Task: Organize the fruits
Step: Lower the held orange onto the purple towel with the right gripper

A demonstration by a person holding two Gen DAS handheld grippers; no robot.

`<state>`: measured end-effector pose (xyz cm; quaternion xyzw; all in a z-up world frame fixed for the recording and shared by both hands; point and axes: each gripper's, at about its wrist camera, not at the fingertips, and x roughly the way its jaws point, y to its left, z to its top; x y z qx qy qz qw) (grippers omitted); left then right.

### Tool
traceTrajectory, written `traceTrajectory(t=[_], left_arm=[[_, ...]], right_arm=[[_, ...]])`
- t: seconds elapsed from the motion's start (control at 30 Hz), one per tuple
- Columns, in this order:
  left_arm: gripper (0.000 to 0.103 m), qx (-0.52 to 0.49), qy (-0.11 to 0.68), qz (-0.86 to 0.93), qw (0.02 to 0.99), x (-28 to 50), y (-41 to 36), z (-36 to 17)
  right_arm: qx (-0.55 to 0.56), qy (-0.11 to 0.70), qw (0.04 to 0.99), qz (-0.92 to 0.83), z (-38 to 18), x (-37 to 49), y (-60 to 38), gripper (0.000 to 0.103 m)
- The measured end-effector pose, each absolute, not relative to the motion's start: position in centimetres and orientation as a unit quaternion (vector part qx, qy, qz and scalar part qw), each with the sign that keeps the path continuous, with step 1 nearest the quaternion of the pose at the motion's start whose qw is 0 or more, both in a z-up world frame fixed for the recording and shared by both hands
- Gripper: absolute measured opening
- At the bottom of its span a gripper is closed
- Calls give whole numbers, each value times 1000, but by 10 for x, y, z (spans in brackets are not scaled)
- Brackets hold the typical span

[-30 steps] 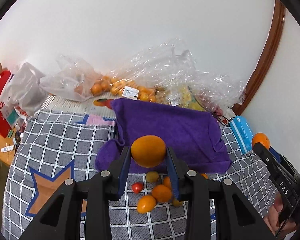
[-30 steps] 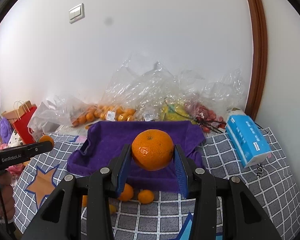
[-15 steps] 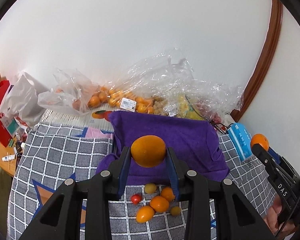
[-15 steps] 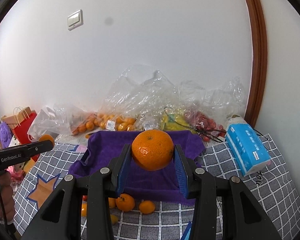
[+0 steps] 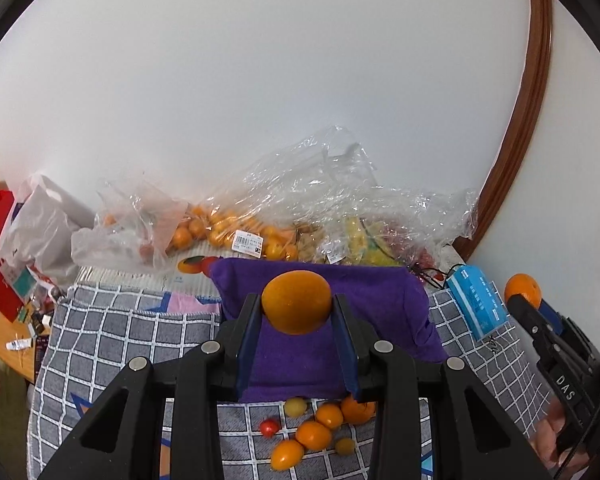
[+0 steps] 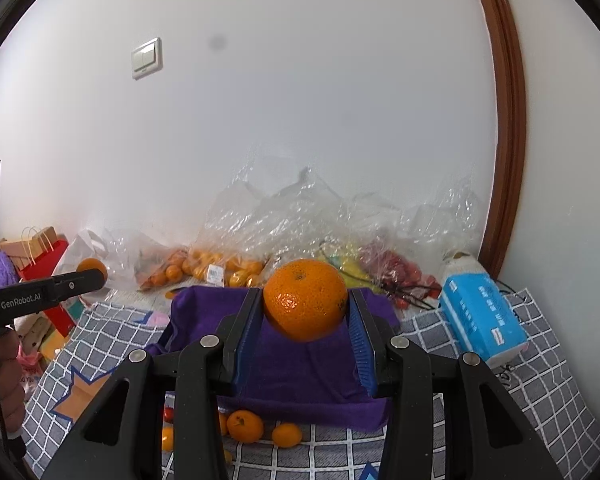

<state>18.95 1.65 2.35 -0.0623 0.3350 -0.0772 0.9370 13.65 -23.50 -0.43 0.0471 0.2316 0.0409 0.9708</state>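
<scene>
My left gripper (image 5: 296, 312) is shut on a smooth orange fruit (image 5: 296, 302), held in the air above the purple cloth (image 5: 372, 292). In the right wrist view, my right gripper (image 6: 305, 310) is shut on a larger dimpled orange (image 6: 305, 298), also raised over the purple cloth (image 6: 204, 312). Several small orange and yellow fruits and a red tomato (image 5: 269, 427) lie loose on the checked blanket (image 5: 112, 332) just in front of the cloth. The other gripper shows at each view's edge, the right one (image 5: 540, 328) and the left one (image 6: 60, 284), each with its orange.
Clear plastic bags of small oranges (image 5: 228, 232), yellow fruit and red fruit (image 6: 400, 268) pile against the white wall behind the cloth. A blue tissue pack (image 6: 480, 316) lies to the right. Red and white bags (image 5: 16, 236) stand at the left. A hand (image 6: 2, 376) grips the left tool.
Both grippers have risen with their oranges still held. The cloth and loose fruits sit lower in both views, and more wall shows above.
</scene>
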Motion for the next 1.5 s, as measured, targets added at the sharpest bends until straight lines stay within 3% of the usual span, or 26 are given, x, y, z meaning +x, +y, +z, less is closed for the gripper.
traceTrajectory(t=[1.5], left_arm=[[34,-63,361,-70,928,235,25,-2]], right_arm=[[52,254,965,50,-27,190,-229,42]])
